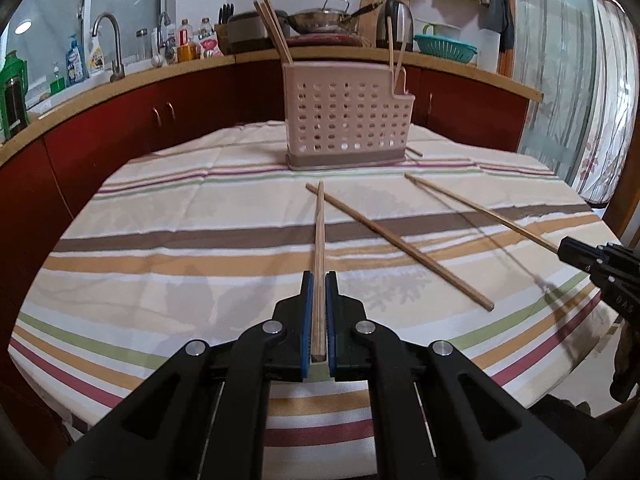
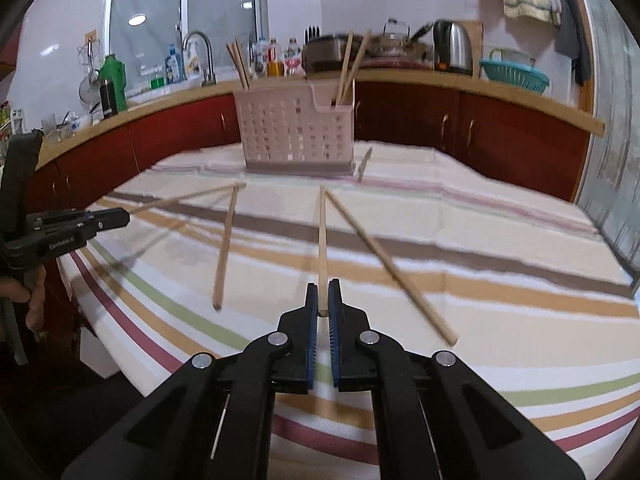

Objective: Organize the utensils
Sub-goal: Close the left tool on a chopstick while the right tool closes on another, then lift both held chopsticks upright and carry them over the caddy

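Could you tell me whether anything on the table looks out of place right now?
Yes: one chopstick lies loose and slanted across the striped tablecloth, while others stand in the pink holder.

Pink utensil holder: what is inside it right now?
The pink utensil holder has chopsticks at its left end and in its lower right compartment. Their lower ends are hidden by its perforated wall.

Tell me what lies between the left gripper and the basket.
Left wrist view: the held chopstick runs from the left gripper toward the basket; a loose chopstick ends near its tip; otherwise bare striped cloth.
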{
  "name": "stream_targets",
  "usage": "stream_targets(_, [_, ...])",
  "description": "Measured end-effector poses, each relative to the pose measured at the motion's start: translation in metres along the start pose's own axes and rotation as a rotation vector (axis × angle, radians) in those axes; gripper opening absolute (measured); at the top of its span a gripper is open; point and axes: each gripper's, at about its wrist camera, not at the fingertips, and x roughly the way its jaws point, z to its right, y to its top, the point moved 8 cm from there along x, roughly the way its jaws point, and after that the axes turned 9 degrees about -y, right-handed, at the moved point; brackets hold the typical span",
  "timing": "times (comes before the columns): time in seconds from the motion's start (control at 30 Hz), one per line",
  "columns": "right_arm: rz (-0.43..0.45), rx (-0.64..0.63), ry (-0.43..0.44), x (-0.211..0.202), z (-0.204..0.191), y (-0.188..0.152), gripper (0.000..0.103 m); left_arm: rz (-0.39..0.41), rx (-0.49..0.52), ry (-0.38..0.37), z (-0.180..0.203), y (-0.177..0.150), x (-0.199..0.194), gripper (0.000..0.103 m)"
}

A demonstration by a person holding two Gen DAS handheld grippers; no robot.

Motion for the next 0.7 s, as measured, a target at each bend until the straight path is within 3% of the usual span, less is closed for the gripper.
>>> stream_targets(0.43, [0.222, -0.005, -0.019, -0.051, 0.003, 0.072, 0.006, 0.129, 0.018, 0.013, 0.000, 0.041, -0.046, 0.006])
stream_targets(0.7, [0.330, -0.018, -0.001, -0.049, -0.006, 0.113, 0.006, 0.170, 0.037, -0.005, 0.002, 0.069, -0.051, 0.006])
